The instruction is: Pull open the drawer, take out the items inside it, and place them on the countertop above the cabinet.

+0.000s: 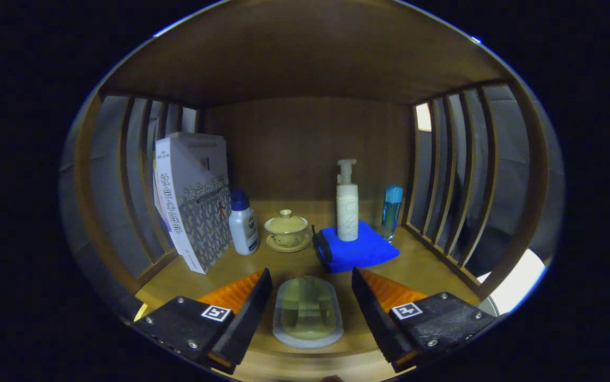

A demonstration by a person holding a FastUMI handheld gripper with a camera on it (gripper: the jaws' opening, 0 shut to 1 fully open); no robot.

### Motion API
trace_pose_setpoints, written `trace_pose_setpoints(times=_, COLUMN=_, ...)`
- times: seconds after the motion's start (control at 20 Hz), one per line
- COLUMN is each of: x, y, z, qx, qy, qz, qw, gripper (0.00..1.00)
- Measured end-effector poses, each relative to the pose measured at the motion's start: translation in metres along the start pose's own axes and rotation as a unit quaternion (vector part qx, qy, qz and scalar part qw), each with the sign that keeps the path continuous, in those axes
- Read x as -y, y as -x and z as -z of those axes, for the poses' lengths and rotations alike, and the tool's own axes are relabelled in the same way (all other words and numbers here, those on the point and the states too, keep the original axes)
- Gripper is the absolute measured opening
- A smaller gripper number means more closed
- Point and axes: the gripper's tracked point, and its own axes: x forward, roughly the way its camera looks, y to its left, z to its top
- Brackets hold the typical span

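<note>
Between my 2 fingers [310, 300] lies an oval, pale yellow-green case [308, 312], touching neither; its long axis runs straight ahead along them. I see the fingers spread wide with nothing held. The case rests flat on the wooden table [427, 268], so I judge closing in from both sides comes next. Beyond sit a blue cloth [360, 249], pump bottle [347, 204] and lidded teacup [286, 229].
</note>
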Motion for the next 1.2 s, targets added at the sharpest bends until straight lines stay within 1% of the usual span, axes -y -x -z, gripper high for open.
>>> trace_pose_setpoints(times=0.25, x=-0.015, y=0.053, z=0.006, qx=0.028, qy=-0.005, qz=-0.022, qw=0.999, gripper=0.94)
trace_pose_setpoints(times=0.5, x=-0.022, y=0.101, z=0.015, qx=0.058, qy=-0.030, qz=-0.028, qw=0.998, gripper=0.94)
trace_pose_setpoints(times=0.75, x=-0.019, y=0.144, z=0.027, qx=0.095, qy=-0.032, qz=-0.023, qw=0.995, gripper=0.94)
trace_pose_setpoints(times=0.95, x=-0.014, y=0.173, z=0.043, qx=0.112, qy=-0.042, qz=-0.018, qw=0.993, gripper=0.94)
trace_pose_setpoints(times=1.2, x=-0.010, y=0.202, z=0.057, qx=0.144, qy=-0.020, qz=-0.016, qw=0.989, gripper=0.94)
